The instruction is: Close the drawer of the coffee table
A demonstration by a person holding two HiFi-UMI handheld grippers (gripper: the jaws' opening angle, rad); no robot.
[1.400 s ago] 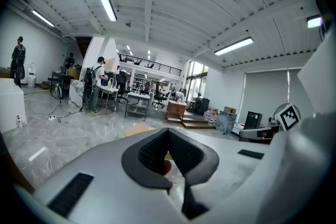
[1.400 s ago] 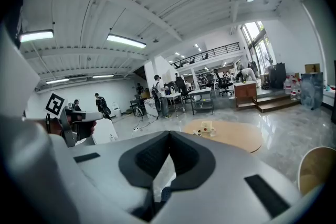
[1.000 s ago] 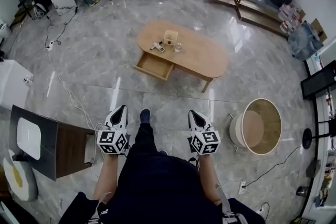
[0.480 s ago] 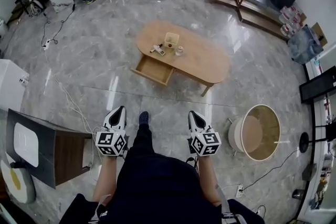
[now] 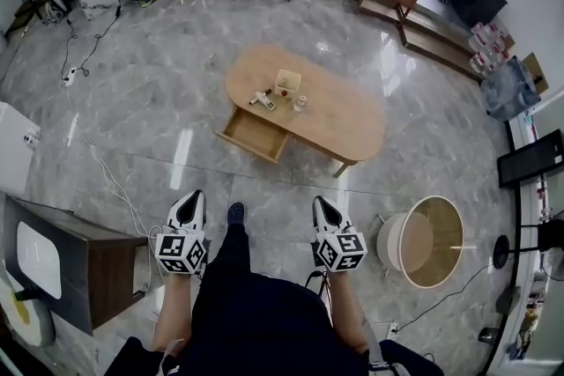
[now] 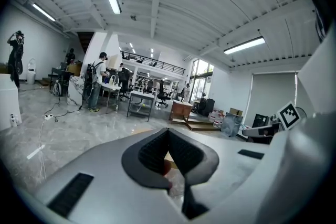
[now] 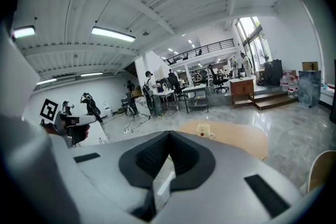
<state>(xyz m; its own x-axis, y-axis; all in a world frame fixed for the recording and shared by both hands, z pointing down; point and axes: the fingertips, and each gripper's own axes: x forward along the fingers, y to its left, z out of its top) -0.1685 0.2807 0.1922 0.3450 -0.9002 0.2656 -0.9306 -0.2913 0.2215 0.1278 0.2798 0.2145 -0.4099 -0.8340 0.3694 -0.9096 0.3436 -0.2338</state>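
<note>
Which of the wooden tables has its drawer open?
The oval coffee table in the middle of the floor: its drawer sticks out toward the person. The round table at the right shows no drawer.

The left tool (image 6: 168, 130) hides nearly all of the worktop (image 5: 344, 114) behind its own body, and the drawer (image 5: 254, 135) too. The right tool (image 7: 169, 134) also hides the drawer. The little things (image 5: 280, 91) on the worktop, far ahead of both tools, are too small to name. The dark cabinet (image 5: 62, 255) left of the left tool is cut off by the picture's edge.
</note>
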